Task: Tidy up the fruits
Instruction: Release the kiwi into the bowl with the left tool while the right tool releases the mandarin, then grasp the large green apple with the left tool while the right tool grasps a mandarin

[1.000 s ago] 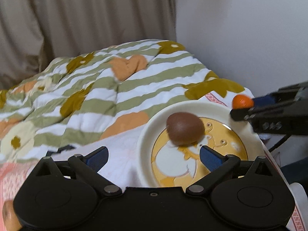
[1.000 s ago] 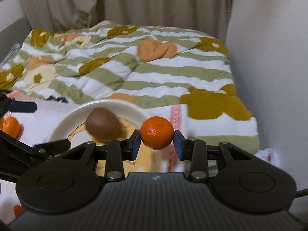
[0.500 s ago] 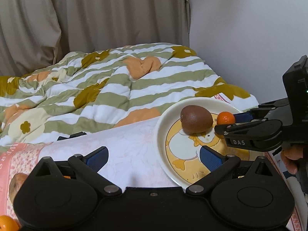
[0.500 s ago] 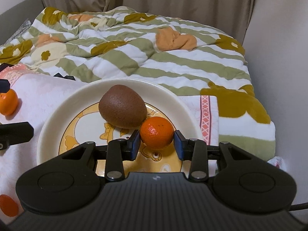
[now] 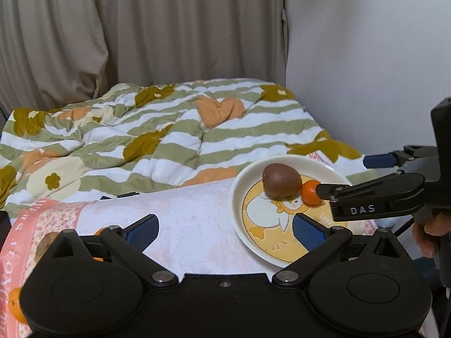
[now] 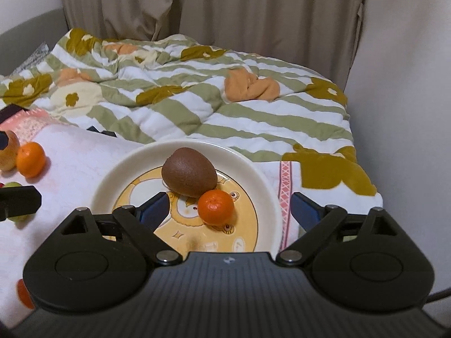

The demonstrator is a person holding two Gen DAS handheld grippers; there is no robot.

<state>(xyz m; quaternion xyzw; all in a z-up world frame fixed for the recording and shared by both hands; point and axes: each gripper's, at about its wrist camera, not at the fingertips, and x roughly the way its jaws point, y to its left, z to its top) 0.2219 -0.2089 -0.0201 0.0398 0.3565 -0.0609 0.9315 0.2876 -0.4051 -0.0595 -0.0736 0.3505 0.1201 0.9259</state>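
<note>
A cream plate point(image 6: 262, 186) with a yellow duck picture lies on the pink cloth. A brown kiwi point(image 6: 188, 176) and a small mandarin point(image 6: 215, 207) rest on it, touching each other. My right gripper point(image 6: 229, 209) is open, its jaws wide on either side of the mandarin and not touching it. In the left wrist view the plate point(image 5: 239, 197), kiwi point(image 5: 282, 180) and mandarin point(image 5: 310, 193) show at the right, with the right gripper point(image 5: 349, 176) over them. My left gripper point(image 5: 224, 232) is open and empty above the cloth, left of the plate.
Another mandarin point(image 6: 31, 160) and a tan fruit point(image 6: 7, 155) lie on the cloth at the left, with a green fruit point(image 6: 12, 185) nearby. A striped flowered duvet point(image 6: 197, 104) covers the bed behind. A wall point(image 6: 408, 84) stands at the right, curtains at the back.
My right gripper lowered the mandarin onto the plate beside the kiwi, then opened and let it go. My left gripper drew back and to the left of the plate.
</note>
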